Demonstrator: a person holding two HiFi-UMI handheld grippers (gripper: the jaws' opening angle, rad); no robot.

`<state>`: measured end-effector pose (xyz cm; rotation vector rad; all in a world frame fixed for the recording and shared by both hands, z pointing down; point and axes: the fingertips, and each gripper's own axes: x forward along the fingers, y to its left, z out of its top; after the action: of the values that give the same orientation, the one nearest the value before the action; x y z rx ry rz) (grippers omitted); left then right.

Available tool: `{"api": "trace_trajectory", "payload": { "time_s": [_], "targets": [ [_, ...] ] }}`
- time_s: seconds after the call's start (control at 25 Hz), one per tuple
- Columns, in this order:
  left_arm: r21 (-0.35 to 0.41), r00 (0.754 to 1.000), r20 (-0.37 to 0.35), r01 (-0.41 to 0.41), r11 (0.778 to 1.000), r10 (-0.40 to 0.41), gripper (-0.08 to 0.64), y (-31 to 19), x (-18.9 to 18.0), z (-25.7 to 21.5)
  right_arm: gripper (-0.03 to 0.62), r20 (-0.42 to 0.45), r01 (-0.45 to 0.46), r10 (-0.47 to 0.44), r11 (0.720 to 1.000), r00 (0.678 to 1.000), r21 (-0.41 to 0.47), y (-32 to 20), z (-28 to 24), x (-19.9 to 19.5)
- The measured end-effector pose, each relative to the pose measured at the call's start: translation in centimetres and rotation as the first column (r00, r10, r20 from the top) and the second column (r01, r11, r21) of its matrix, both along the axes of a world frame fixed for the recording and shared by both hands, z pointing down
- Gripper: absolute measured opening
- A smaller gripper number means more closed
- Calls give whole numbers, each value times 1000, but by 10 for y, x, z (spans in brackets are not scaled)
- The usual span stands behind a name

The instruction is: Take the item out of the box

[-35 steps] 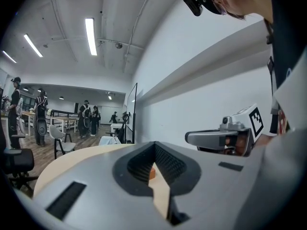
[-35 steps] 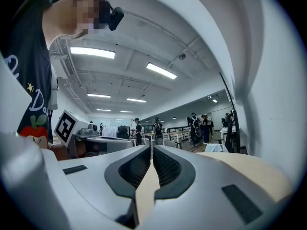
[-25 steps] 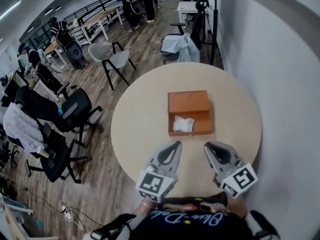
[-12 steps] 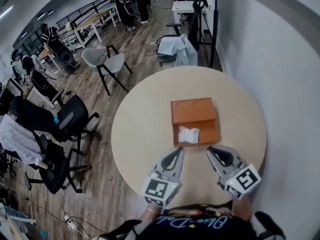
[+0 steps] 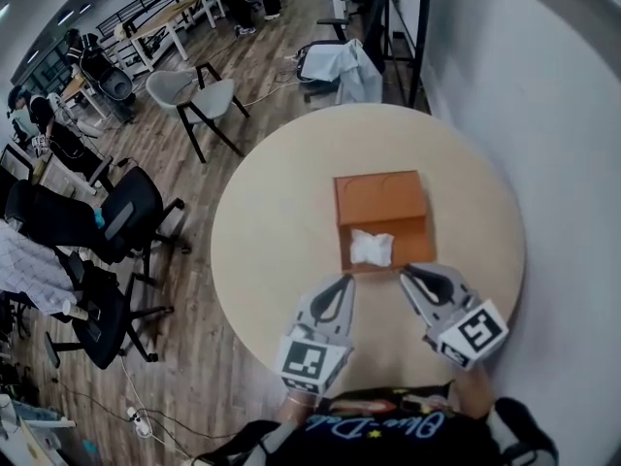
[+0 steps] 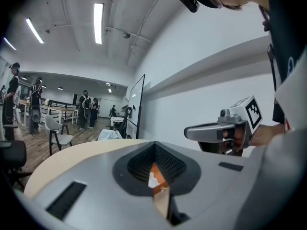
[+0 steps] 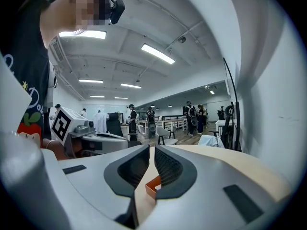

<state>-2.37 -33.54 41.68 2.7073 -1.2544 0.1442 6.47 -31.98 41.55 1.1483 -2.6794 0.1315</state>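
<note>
The left gripper (image 5: 340, 282) and the right gripper (image 5: 409, 273) were held low in the head view. Each was drawn closed with only a thin slit left between its pads, and nothing was gripped in either. This was confirmed in the left gripper view (image 6: 154, 150) and the right gripper view (image 7: 149, 152), where only table and box were seen through the slits.

Over the last second both tips had been brought forward. A clear strip of table that had lain between them and the box (image 5: 380, 198) was now all but gone. The right tip was placed just beside the box's lower right corner, the left tip just below its lower left corner. The approach was therefore judged nearly done. The jaws would still have to be opened before the item could be taken.

The box was seen slightly right of centre on the round table (image 5: 272, 231). It was orange-brown, with its upper part covered by a flat lid and its lower compartment open. In that compartment lay the white item (image 5: 372, 247). It looked crumpled and soft, like paper or a small bag, though this could not be told for certain.
</note>
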Motion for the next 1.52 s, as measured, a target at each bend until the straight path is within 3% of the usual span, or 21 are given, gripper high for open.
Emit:
{"api": "trace_trajectory", "payload": {
  "time_s": [0.12,0.24,0.56,1.0,1.16,1.32,1.52],
  "targets": [
    [0,1000,27,-4,1000,4,-15,-7,-4,8,12,-4,-7,7,1000,1000,-11,-12,2,-3],
    [-24,1000,-6,12,1000,-12,-15,-15,-5,12,17,-28,-5,4,1000,1000,-28,-24,14,-4],
    [-56,1000,3,11,998,-11,-15,-31,-15,28,34,-111,2,-14,994,994,-109,-52,47,-12],
    [-97,1000,-4,13,995,-14,-15,-54,-19,53,57,-258,72,-137,967,956,-245,-93,106,-28],
    [-109,1000,1,5,994,-5,-15,-58,-21,62,71,-329,100,-203,948,923,-303,-95,134,-33],
    [-118,1000,-7,3,993,-4,-15,-61,-22,67,72,-376,134,-302,902,876,-411,-94,171,-32],
    [-137,1000,-6,17,990,-18,-15,-64,-28,70,72,-396,138,-355,866,847,-481,-102,189,-35]
  ]
}}
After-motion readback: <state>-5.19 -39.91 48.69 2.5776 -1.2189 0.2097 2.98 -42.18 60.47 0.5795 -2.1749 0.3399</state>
